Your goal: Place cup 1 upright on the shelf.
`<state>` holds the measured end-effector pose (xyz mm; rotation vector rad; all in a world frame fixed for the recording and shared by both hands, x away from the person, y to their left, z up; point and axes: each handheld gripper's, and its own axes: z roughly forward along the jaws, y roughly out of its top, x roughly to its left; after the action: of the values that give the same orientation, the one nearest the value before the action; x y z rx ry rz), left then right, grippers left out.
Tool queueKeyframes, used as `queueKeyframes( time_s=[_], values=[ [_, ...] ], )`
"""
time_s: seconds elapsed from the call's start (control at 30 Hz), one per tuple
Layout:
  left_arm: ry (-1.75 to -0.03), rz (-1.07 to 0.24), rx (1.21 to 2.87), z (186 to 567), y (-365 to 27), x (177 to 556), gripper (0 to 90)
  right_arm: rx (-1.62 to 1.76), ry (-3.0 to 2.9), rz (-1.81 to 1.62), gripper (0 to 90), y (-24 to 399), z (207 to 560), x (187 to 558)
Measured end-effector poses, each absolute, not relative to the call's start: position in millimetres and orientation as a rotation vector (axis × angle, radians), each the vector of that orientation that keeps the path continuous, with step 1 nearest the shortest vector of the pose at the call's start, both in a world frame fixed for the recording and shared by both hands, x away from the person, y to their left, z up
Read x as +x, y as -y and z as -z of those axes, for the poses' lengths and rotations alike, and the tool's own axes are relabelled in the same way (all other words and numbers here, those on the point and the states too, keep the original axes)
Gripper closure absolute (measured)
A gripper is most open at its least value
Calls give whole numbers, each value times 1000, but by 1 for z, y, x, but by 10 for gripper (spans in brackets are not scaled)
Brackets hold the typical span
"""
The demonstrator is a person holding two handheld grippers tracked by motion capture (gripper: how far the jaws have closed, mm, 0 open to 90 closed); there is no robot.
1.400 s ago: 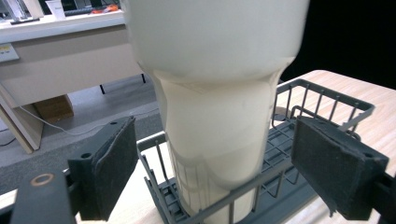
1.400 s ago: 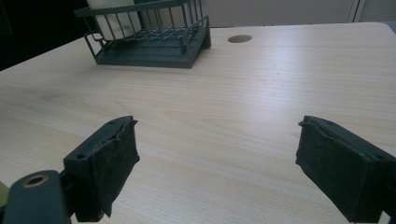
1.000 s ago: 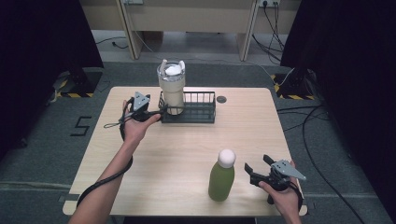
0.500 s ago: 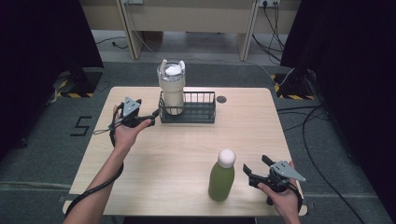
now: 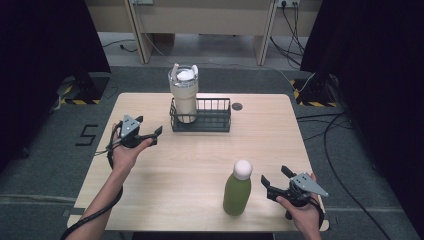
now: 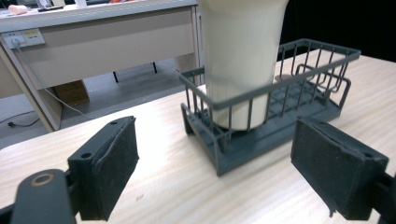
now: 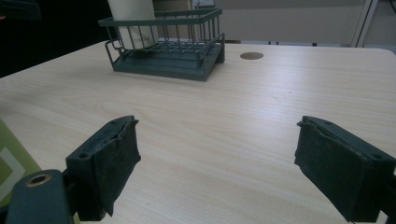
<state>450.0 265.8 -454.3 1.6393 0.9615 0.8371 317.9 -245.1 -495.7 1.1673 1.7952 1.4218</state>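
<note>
I see a light wood table (image 5: 200, 165) on grey carpet. There's a small round dark cap (image 5: 237, 106) set flush in the top, near the far edge, right of ctr.

Beyond the far edge stands a beige bench (image 5: 200, 15) w/ a wall socket strip (image 6: 23, 37) on its front and a brown box (image 6: 70, 93) under it.

Off the left edge there's a "5" (image 5: 88, 135) marked on the floor. Yellow-black tape (image 5: 75, 101) sits by the far-left corner.

Black curtains (image 5: 370, 50) hang on both sides. Cables (image 5: 345, 130) run loose on the floor off the right edge.
</note>
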Motion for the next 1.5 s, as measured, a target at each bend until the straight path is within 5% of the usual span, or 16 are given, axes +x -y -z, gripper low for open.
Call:
queueKeyframes(
  time_s=[1.0,1.5],
  values=[
    [-993,-856,1596,489,-324,370,142,1123,-1812,-1445,150,235,490,315],
    [-996,-871,1538,493,-331,348,142,953,-1829,-1478,179,227,454,287]
  ],
)
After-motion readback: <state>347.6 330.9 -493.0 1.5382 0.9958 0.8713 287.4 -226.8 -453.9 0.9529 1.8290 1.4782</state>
